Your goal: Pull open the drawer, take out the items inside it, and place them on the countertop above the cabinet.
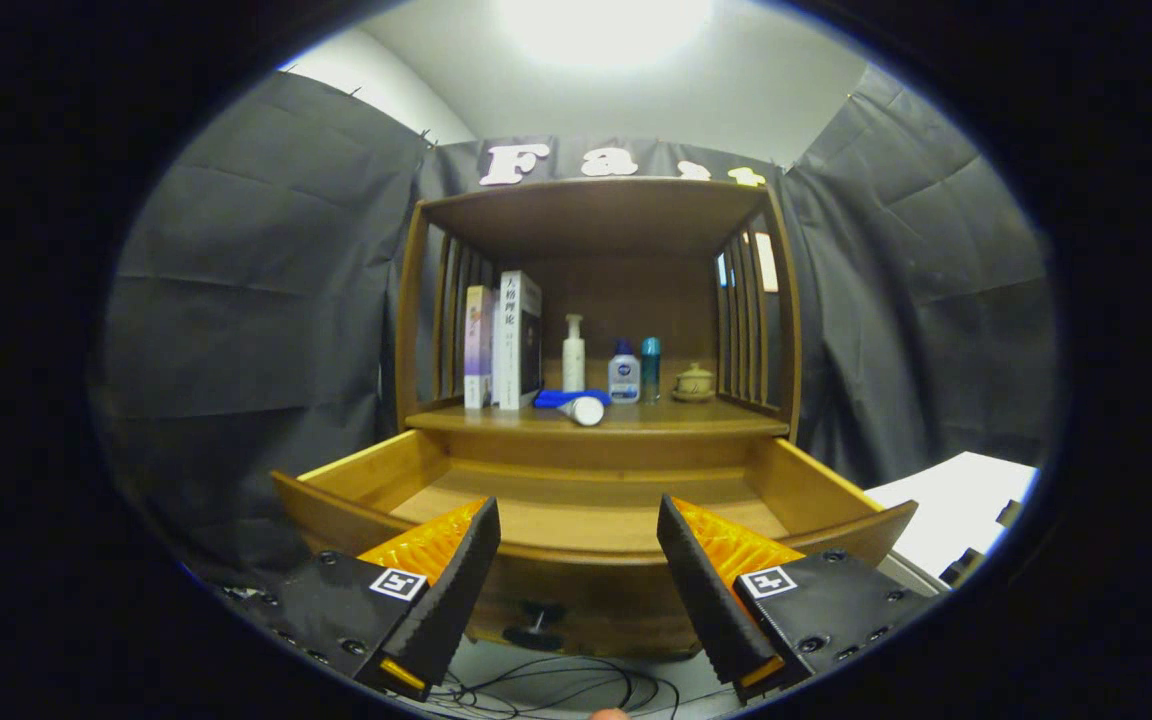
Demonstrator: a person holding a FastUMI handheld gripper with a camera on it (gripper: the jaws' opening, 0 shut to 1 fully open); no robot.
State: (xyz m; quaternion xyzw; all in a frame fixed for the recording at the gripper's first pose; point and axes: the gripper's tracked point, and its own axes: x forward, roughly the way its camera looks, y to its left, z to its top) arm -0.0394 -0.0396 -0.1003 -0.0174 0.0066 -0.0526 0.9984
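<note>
Gripper (579,585) released, fingers spread, grasping nothing. Drawer (336,478) pulled open directly ahead and below; visible floor bare. Blue-and-white tube (576,404) lying crosswise on far countertop (696,415).

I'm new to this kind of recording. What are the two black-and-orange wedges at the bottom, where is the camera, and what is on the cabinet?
The wedges are the two fingers of a hand-held gripper that a person carries; the camera rides on it, looking forward. The fingers stand apart, open, holding nothing. Just beyond them is a wooden drawer, pulled open; the part of its floor in view looks bare. On the countertop above stand books, a white pump bottle, two small bottles, a small lidded pot and a blue-and-white item lying down.
</note>
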